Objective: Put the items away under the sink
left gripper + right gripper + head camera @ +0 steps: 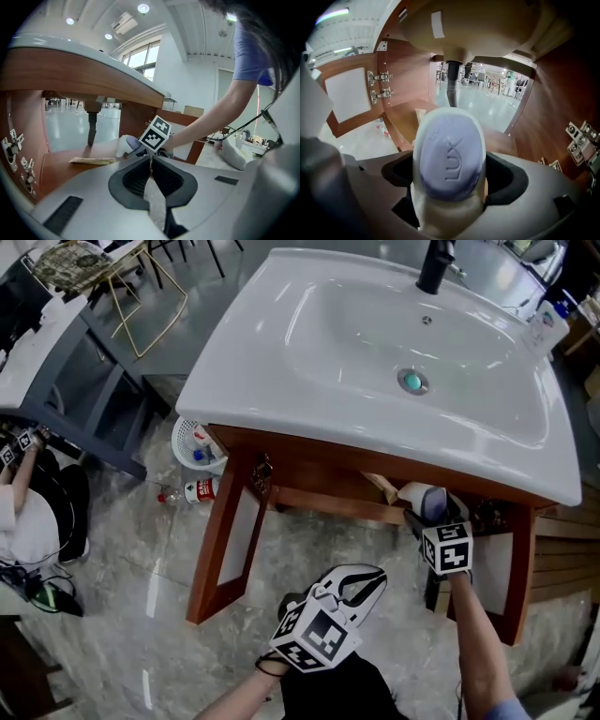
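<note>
1. A white sink (281,352) sits on a wooden cabinet (220,540), which is open at the front.
2. A white basket (187,442) stands on the floor beside the cabinet's corner post. It holds a few small containers, and a red-labelled bottle (197,491) lies on the floor just beside it.
3. The right gripper (427,519) reaches inside the cabinet, under the basin. It is clamped on a white bottle with a lavender cap (449,159).
4. The left gripper (151,164) hangs low outside the cabinet, its jaws pressed together on nothing.
5. A flat tan packet (93,161) lies on the cabinet shelf near the drain pipe (92,126).

Sink (281,343) white, drain (411,382) maybe teal. Cabinet (217,540) red-brown. Bottle (446,213) white w/ lilac cap (449,159). 2 cubes (446,547) (317,634) blk/wht squares.
</note>
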`<move>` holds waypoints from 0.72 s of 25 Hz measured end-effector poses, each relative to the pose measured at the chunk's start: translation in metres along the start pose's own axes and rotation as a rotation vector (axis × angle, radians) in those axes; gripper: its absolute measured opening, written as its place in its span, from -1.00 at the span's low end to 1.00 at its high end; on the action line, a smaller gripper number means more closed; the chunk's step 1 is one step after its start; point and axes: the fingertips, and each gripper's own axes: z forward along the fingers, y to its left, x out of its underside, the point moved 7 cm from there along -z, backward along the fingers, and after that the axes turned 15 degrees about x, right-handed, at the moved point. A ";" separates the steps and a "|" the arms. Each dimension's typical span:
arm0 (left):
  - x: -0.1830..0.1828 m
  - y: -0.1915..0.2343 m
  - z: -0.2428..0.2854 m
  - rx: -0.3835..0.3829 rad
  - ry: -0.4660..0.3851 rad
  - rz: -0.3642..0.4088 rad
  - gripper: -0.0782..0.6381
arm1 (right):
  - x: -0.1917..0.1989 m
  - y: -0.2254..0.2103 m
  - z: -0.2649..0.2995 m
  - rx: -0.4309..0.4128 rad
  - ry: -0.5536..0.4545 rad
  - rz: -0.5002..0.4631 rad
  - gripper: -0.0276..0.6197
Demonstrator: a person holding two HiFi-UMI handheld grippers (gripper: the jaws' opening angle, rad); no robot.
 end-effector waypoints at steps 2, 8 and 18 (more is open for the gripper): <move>0.004 -0.002 -0.003 -0.002 0.005 -0.006 -0.75 | -0.006 -0.003 0.009 0.017 -0.006 -0.018 0.44; 0.018 0.000 -0.010 -0.015 0.013 -0.021 -0.75 | -0.017 -0.004 0.034 0.055 -0.014 -0.024 0.44; 0.037 0.005 -0.017 -0.030 0.027 -0.041 -0.75 | -0.016 0.009 0.060 0.027 0.049 0.010 0.44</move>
